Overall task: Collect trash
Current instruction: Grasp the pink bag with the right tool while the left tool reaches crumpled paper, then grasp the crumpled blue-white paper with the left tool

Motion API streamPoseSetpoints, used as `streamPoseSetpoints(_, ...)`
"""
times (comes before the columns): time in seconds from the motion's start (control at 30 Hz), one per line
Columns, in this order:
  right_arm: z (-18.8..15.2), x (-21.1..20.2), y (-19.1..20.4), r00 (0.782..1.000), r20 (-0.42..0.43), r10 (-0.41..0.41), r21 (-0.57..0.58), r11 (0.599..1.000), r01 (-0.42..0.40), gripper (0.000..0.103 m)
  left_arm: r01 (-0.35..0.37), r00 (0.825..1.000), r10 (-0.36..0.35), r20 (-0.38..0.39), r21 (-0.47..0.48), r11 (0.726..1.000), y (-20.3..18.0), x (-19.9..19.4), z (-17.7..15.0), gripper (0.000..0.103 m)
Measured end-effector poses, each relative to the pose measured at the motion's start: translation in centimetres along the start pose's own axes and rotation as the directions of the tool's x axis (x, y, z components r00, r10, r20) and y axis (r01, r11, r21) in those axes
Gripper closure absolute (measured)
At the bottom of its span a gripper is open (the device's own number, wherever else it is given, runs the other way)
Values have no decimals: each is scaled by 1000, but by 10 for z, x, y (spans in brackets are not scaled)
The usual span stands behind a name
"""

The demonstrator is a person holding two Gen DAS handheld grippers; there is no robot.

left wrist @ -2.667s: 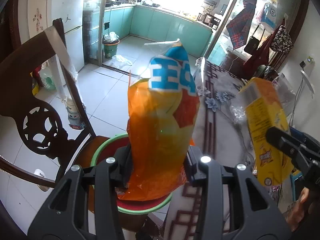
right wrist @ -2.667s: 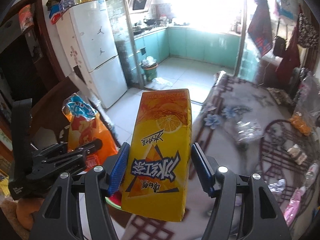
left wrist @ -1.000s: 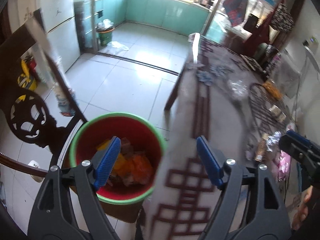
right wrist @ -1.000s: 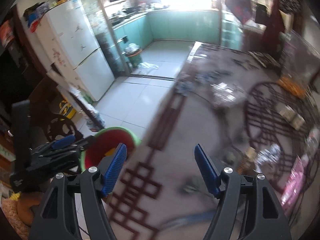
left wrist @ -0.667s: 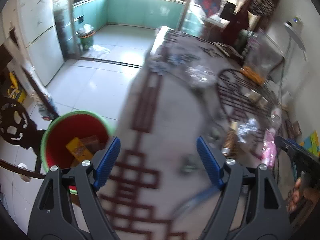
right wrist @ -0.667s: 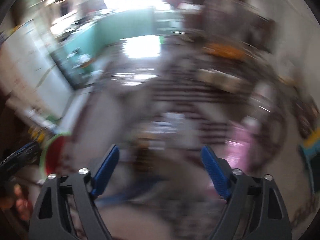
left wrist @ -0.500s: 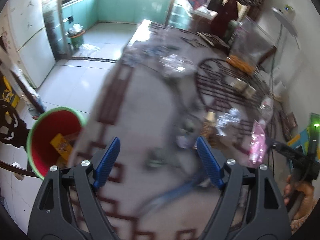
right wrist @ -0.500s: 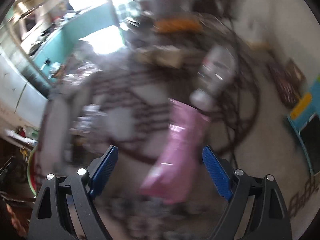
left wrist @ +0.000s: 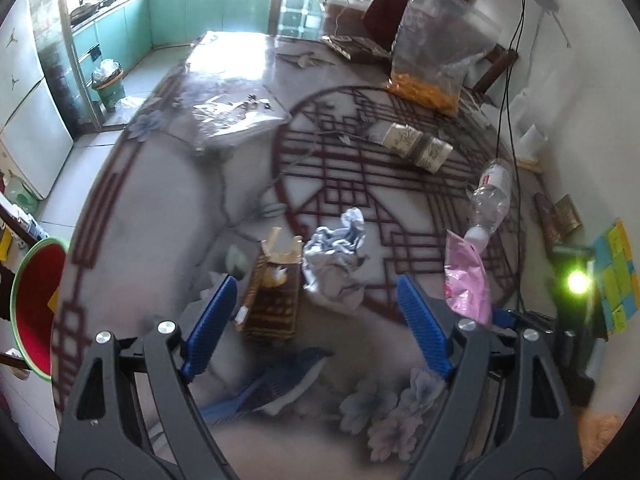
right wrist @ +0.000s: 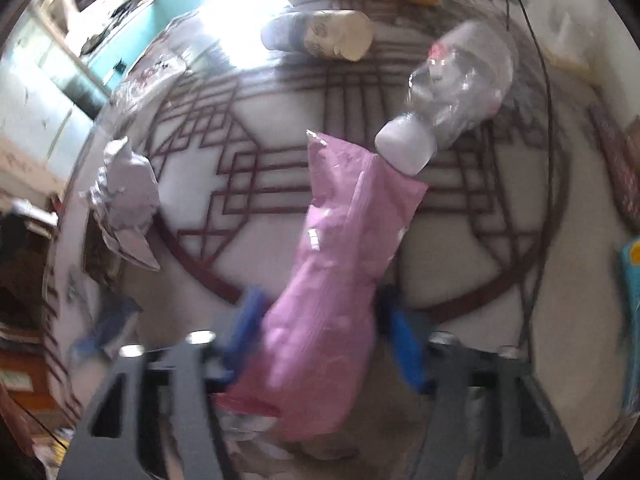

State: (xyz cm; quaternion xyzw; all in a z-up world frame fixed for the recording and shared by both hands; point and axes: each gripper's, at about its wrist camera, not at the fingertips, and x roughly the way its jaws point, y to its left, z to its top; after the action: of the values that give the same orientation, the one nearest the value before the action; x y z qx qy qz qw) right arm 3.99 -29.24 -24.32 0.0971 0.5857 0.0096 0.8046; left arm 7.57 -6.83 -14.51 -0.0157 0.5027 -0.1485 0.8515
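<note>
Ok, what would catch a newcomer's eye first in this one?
The crinkled pink plastic wrapper fills the right wrist view, lying between the right gripper fingers, with the crushed clear plastic bottle at its far end. In the left view, the crumpled white paper lies ahead of the open left gripper.

Both grippers look the same: left gripper [left wrist: 316,324] and right gripper [right wrist: 324,336] have black plastic arms, ribbed blue pads, shiny silver screws.

Your left wrist view looks down from above the table [left wrist: 168,208], facing the kitchen. Your right sits close over the pink bag [right wrist: 336,264]. Both share the crumpled paper [left wrist: 336,252].
</note>
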Motion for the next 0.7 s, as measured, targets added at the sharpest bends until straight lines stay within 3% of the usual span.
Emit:
streamPoseSetpoints(0.07, -2, -7, -9, 999, 11, 47, 18, 999, -48, 86, -14, 1000, 14, -22, 9, 1000, -7, 13, 2, 23)
streamPoseSetpoints(0.1, -3, -12, -12, 998, 23, 54, 17, 998, -54, 86, -12, 1000, 13, -27, 10, 1000, -10, 16, 3, 23)
streamPoseSetpoints(0.4, 3, -75, -28, 982, 164, 89, 8, 996, -92, 86, -48, 996, 51, -68, 46, 998, -29, 56, 9, 23)
streamPoseSetpoints(0.63, 9, -99, -21, 972, 210, 108, -29, 994, -104, 86, -58, 995, 62, -77, 56, 997, -34, 73, 13, 23)
streamPoseSetpoints(0.7, 9, -103, -18, 970, 217, 110, -38, 994, -104, 86, -52, 995, 56, -84, 51, 997, -34, 76, 13, 29)
